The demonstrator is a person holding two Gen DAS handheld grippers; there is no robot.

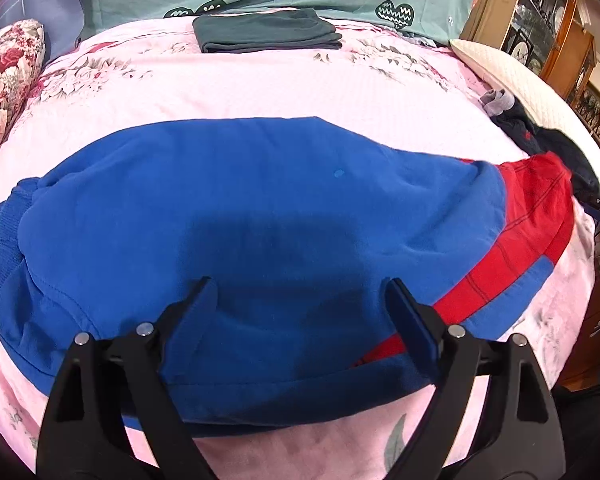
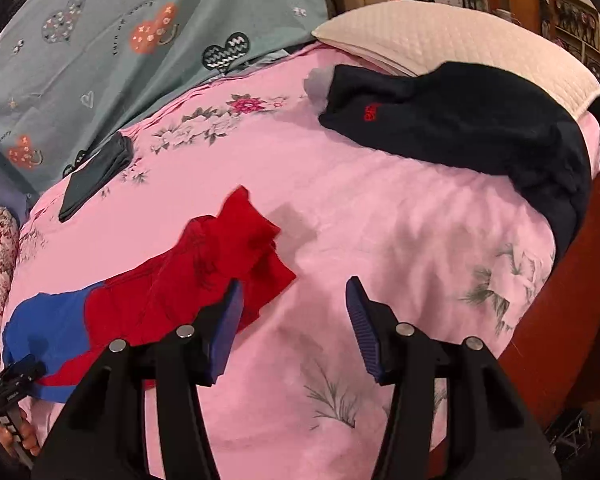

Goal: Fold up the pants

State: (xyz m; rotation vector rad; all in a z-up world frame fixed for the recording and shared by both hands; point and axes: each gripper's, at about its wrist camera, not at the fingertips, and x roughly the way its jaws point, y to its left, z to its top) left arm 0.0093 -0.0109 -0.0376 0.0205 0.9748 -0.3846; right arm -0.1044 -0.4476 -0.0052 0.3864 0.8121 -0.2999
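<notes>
Blue pants with a red section at their right end lie across the pink floral bedspread, folded over lengthwise. My left gripper is open, hovering over the near edge of the blue fabric and holding nothing. In the right wrist view the red end and some blue fabric show at the left. My right gripper is open and empty over bare bedspread, its left finger next to the red end.
Folded dark green pants lie at the far side of the bed, also in the right wrist view. A dark navy garment lies by a white pillow. A floral cushion sits at left. Wooden cabinets stand beyond.
</notes>
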